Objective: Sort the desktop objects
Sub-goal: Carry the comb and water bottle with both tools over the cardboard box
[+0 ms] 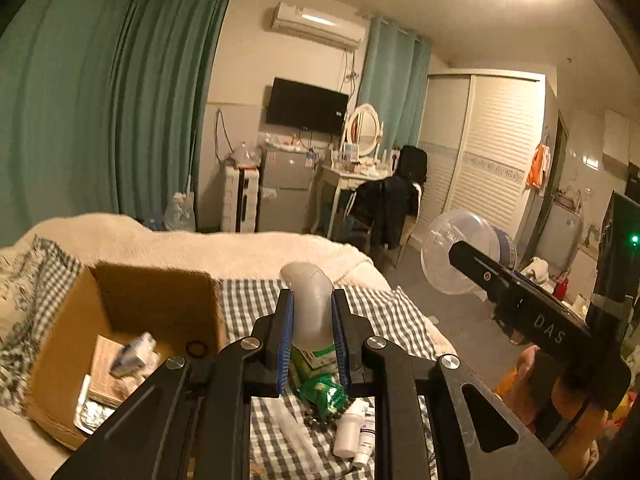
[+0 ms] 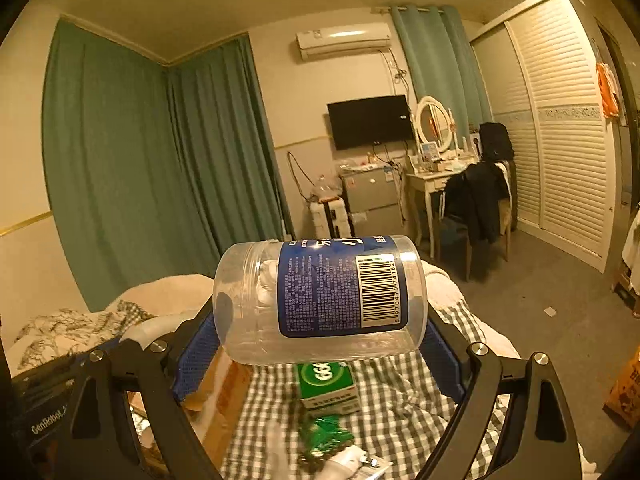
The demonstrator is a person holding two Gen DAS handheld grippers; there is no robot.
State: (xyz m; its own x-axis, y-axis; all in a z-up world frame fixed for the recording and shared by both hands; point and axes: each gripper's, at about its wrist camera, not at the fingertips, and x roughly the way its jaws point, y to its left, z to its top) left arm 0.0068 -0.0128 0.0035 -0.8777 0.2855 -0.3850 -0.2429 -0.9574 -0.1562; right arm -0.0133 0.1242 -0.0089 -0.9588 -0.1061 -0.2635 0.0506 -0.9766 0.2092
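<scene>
From the left wrist camera, we see our left gripper (image 1: 312, 316) with its blue-padded fingers (image 1: 285, 344) clenched on a pale grey, rounded object (image 1: 310, 304). We cannot tell what it is. Its long axis runs away from the camera, tip curving toward 11 o'clock. Below it lies a bed with a grey-and-white checked cover (image 1: 384, 312). At 9 o'clock an open cardboard box (image 1: 156, 300) sits on the bed, holding small packets and blister sheets. Under the fingers, at 6 o'clock, lie a green box (image 1: 316, 360), a green bag (image 1: 324, 396), and a small white bottle (image 1: 349, 428). At 3 o'clock our right gripper (image 1: 532, 316) carries a clear jar (image 1: 460, 248).

From the right wrist camera, the right gripper (image 2: 320, 332) has its fingers (image 2: 196, 360) spread wide and grasping that clear plastic jar (image 2: 320, 300) by its two ends. The jar lies sideways, long axis running from 9 to 3 o'clock, slightly tilted, with a blue label and barcode facing us. It hangs in the air above the checked cover (image 2: 400, 392) and the green box (image 2: 326, 384).

The room beyond has teal curtains (image 2: 140, 160), a wall air conditioner (image 2: 344, 40), a dark television (image 2: 368, 120), a white dressing table (image 2: 432, 180) with a round mirror, and a white louvred wardrobe (image 2: 560, 128) at 2 o'clock.
</scene>
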